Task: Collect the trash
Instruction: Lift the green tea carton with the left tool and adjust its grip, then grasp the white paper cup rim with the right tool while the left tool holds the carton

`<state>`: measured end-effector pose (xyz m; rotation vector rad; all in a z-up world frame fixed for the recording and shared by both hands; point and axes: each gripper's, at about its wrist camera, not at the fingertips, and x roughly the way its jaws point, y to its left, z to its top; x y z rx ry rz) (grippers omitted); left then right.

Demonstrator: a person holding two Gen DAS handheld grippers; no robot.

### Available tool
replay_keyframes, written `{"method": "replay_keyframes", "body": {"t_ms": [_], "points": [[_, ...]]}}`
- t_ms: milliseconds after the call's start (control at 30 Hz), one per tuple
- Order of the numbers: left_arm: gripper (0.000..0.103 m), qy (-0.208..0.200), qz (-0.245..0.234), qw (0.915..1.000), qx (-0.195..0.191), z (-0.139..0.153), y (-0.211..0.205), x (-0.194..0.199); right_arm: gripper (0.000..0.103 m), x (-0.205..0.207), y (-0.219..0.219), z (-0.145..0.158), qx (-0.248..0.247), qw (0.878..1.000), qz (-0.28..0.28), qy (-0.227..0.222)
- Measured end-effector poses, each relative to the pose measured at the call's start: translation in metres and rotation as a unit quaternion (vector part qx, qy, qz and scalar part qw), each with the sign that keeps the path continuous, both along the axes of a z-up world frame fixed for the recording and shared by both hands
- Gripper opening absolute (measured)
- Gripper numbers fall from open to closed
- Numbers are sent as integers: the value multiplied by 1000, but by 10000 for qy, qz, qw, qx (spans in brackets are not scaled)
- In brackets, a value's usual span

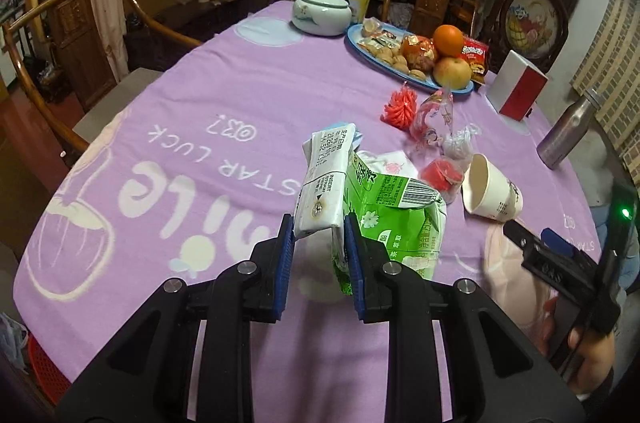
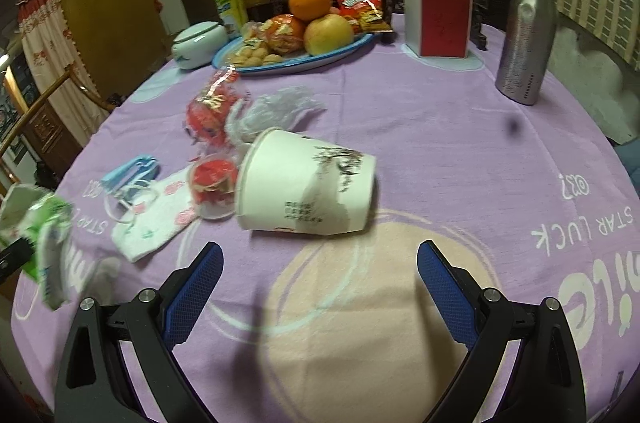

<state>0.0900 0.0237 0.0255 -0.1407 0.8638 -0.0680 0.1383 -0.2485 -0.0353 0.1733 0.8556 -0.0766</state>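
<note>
Table [image 2: 420, 127] wearing lilac cloth, white lettering and pale peach circle showing. Crushed carton [image 1: 384, 211] showing bright green print, white panels, black barcode. Paper cup [image 2: 308, 183] showing white with dark ink sketch. Crumpled wrappers [image 2: 212, 111] showing red under clear film. Face mask [image 2: 132, 171] showing light blue. Platter [image 2: 344, 53] showing blue rim; orange [image 2: 310, 1] glowing orange above yellow-red apple [image 2: 328, 33]. Box [image 2: 438, 13] showing red face, white edges. Bottle [image 2: 524, 31] showing dull silver. Tongs [image 2: 320, 263] showing black frames, blue pads [image 2: 440, 279].
</note>
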Motion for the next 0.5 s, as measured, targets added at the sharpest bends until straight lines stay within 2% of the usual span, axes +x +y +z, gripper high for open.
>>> {"method": "replay_keyframes", "body": {"t_ms": [133, 267, 500], "points": [[26, -50, 14, 9999, 89, -5, 11, -11, 96, 5, -4, -6, 150, 9998, -34, 85], [26, 18, -31, 10000, -71, -11, 21, -15, 96, 15, 3, -13, 298, 9989, -1, 372], [26, -8, -75, 9996, -255, -14, 30, -21, 97, 40, 26, -9, -95, 9987, -30, 505]]}}
